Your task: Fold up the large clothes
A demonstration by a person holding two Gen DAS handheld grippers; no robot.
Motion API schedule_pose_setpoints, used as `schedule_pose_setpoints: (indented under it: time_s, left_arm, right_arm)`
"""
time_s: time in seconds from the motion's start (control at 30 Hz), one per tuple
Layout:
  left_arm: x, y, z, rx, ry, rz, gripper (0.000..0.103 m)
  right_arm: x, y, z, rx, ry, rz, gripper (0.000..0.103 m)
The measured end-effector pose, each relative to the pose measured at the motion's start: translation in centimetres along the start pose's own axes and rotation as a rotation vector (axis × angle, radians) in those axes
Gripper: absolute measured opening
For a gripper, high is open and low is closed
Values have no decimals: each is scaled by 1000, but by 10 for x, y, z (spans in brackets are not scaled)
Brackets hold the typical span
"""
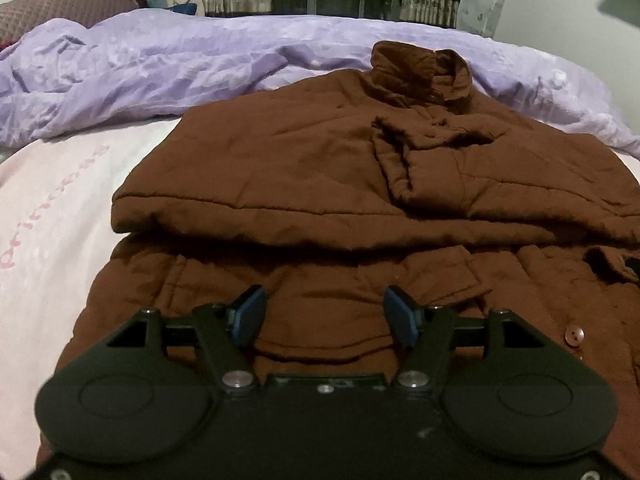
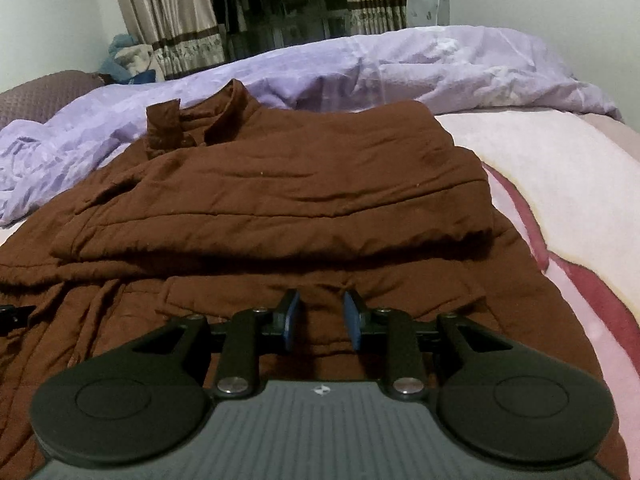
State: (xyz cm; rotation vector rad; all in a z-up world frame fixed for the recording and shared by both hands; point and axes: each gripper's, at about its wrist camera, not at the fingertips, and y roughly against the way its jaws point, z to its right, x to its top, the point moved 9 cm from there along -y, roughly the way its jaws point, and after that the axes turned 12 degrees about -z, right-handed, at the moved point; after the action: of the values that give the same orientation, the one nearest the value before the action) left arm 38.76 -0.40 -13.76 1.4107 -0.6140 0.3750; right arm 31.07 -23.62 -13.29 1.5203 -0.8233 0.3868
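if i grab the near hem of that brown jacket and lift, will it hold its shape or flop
Likely flops: the brown jacket already lies in soft creased layers with its sleeves folded over. Its quilted padding looks thick, so folds will probably stay bulky rather than crisp. It should drag, not slide, on the pink sheet.

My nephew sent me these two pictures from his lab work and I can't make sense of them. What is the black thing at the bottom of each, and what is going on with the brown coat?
Each black thing is a hand-held gripper with two blue-padded fingers; a person carries one in each hand. A small wide-angle camera sits on each tool and looks out along its fingers, so one picture comes from the left gripper and the other from the right gripper.

Both look across a bed. On the pink sheet lies a brown padded coat, its sleeves already folded in over the body and its collar at the far end. A crumpled lilac quilt lies behind it.

Nothing is held: both grippers have open fingers, just above the coat's near end.
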Motion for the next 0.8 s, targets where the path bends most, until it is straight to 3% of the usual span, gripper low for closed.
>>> schedule_pose_setpoints:
  time_s: [0.1,0.13,0.23,0.33,0.5,0.7,0.8]
  left_arm:
    - [1,1,-1,1,-8,-7,69]
    - [2,2,-2,-1,-16,-12,69]
    - [-1,18,-7,-14,-22,-28,76]
    - [-15,47,-21,-23,-26,-10,83]
    - [-63,87,-65,-1,-23,-30,84]
    - [-124,123,-135,26,139,-62,84]
    - [-144,129,-150,-16,199,-83,84]
  right_arm:
    - [0,1,-2,-5,14,-1,35]
    - [1,1,-3,14,17,-2,42]
    - [-2,17,6,139,-41,-9,61]
    - [-14,48,25,212,-92,-4,66]
    - [-51,103,79,231,-96,14,71]
    - [-101,137,141,243,-189,-36,72]
    - [-118,135,151,265,-233,-69,72]
